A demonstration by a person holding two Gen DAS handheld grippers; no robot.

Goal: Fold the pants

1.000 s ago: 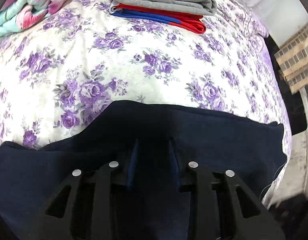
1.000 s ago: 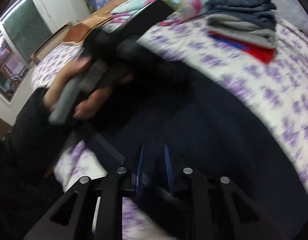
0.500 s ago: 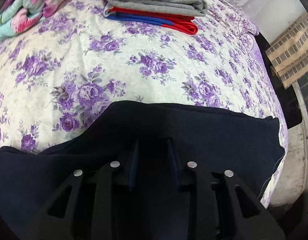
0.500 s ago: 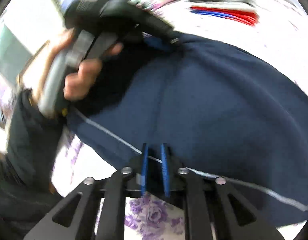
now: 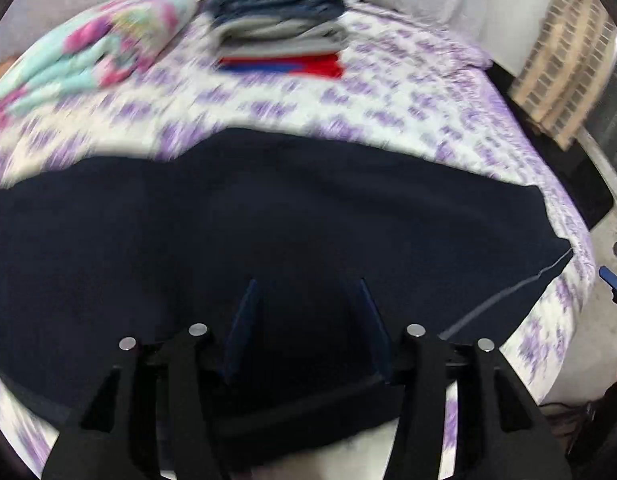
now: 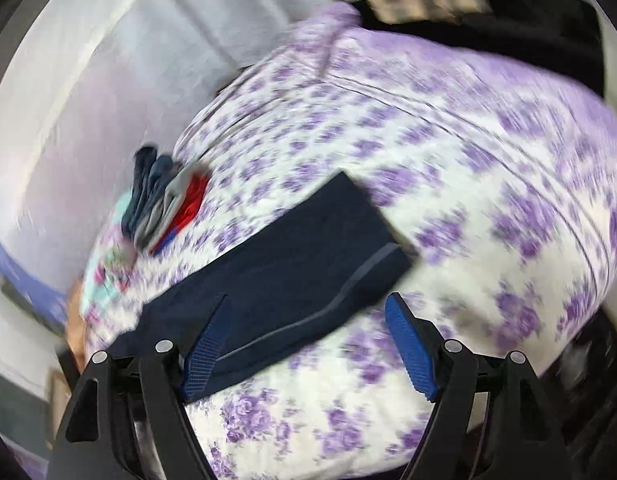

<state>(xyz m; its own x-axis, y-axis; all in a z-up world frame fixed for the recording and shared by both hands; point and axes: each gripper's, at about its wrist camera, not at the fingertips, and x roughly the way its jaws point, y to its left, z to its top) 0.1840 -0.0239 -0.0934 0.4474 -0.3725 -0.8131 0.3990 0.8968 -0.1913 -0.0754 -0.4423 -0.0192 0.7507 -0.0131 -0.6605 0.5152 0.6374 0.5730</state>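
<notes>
Lengthwise, navy pants (image 5: 268, 216) run left–right across the bed (image 5: 388, 112); left gripper (image 5: 306, 292) hovers nearest, right gripper (image 6: 308, 312) likewise agape, empty.

A bedroom: floral-sheeted bed (image 5: 388, 92) carrying stacked folded clothes (image 5: 278, 36)

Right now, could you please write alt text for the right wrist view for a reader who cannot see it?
The open right gripper hovers above dark navy pants lying flat on a bed with a purple-flowered cover. A stack of folded clothes sits farther back; the picture is motion-blurred.
</notes>
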